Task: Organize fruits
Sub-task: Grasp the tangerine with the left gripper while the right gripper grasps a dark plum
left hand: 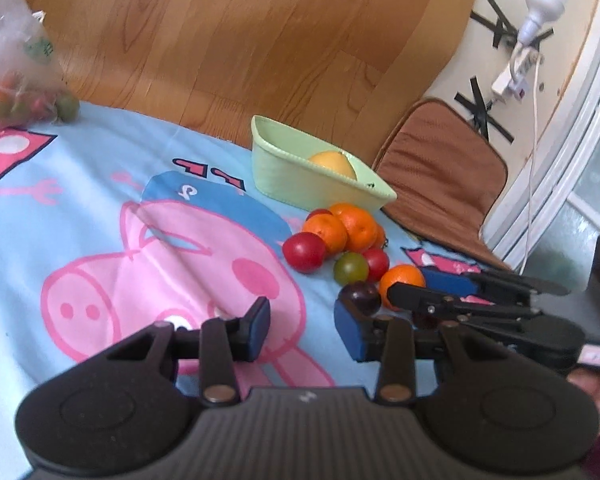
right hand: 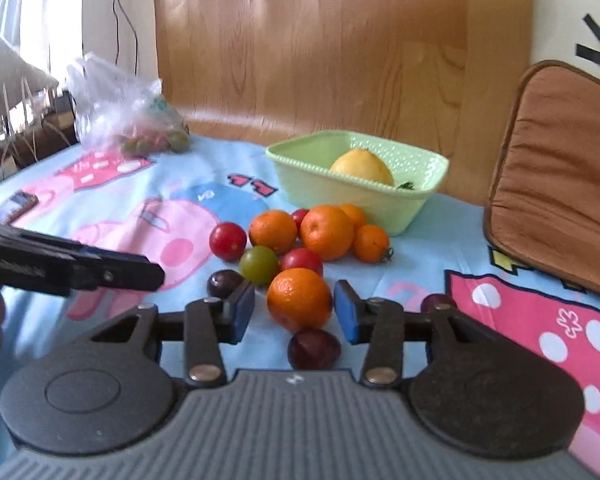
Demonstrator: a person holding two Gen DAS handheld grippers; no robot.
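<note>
The right hand-held gripper gapes wide around a round orange, not touching. The left hand-held gripper is wide too. The green basket lies corner-on, holding a lemon.

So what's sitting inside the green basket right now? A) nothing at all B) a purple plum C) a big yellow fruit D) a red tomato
C: a big yellow fruit lies inside the green basket, and it is the only fruit visible in there, while the oranges, red ones and plums all sit out on the cloth in front of it.
</note>
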